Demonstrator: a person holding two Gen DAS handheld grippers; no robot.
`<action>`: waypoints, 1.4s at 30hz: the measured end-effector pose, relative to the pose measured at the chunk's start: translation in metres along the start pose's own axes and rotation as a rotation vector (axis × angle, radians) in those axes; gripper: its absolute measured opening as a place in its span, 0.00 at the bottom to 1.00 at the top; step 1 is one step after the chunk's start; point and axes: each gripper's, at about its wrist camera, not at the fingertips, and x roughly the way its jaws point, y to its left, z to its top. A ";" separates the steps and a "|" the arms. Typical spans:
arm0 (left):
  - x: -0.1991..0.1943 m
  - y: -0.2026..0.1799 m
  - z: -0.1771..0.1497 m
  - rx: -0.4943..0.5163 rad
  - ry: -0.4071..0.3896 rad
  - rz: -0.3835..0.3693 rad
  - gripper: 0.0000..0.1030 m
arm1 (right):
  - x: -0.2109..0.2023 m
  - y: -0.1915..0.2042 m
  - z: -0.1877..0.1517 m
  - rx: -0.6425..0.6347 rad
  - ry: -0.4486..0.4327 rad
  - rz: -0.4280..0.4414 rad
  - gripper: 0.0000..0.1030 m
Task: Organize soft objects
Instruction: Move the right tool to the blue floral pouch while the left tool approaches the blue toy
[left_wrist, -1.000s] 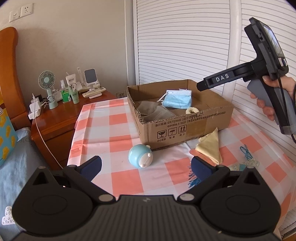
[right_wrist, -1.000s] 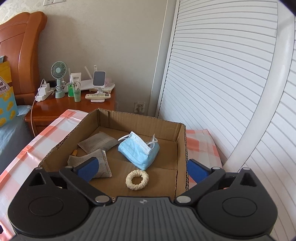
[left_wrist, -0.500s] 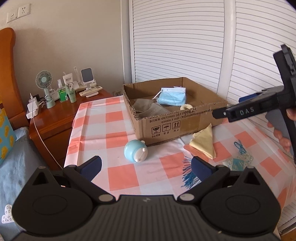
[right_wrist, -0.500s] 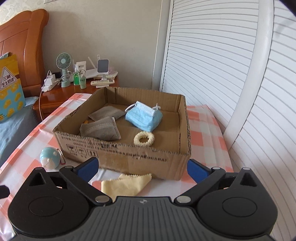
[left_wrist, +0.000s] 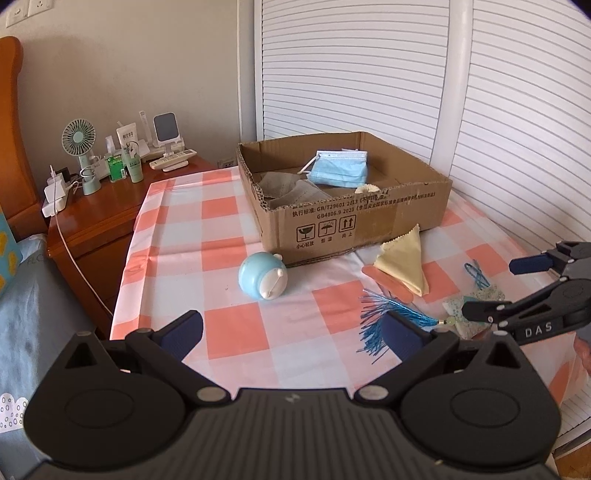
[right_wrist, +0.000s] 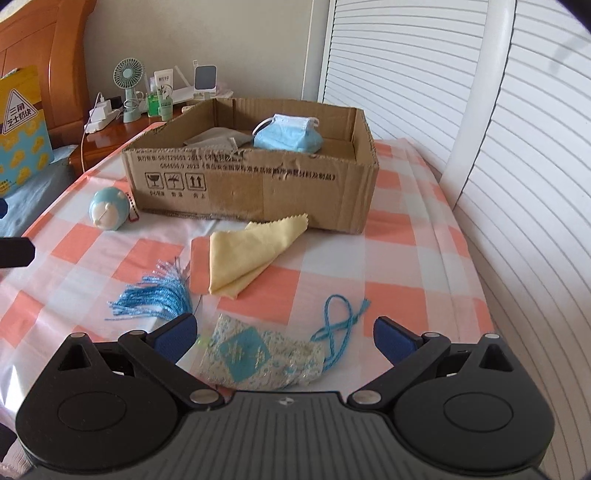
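Your right gripper (right_wrist: 283, 332) is spread wide w/ the patterned sachet (right_wrist: 258, 356) lying on the checked tablecloth (right_wrist: 402, 258) btwn its fingers. Come down straight, pinch the fabric body, not the blue cord (right_wrist: 338, 325) or tassel (right_wrist: 155, 295), then lift clear over the cardboard box (right_wrist: 251, 188) wall. Left gripper (left_wrist: 291, 332) is spread too, holding nothing, near the blue round toy (left_wrist: 262, 280). Vs 0.5 s ago, the right one has dropped low from box height to the sachet; yellow cloth (right_wrist: 247, 254) hasn't moved.
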 end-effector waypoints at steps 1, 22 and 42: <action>0.001 -0.001 0.000 0.006 0.004 0.001 0.99 | 0.000 0.001 -0.005 0.001 0.011 0.010 1.00; 0.032 -0.006 -0.001 0.042 0.077 0.005 0.99 | 0.021 -0.019 -0.026 0.032 0.046 -0.059 1.00; 0.069 0.004 0.006 0.092 0.104 0.016 0.99 | 0.046 -0.021 0.011 0.091 -0.022 -0.170 1.00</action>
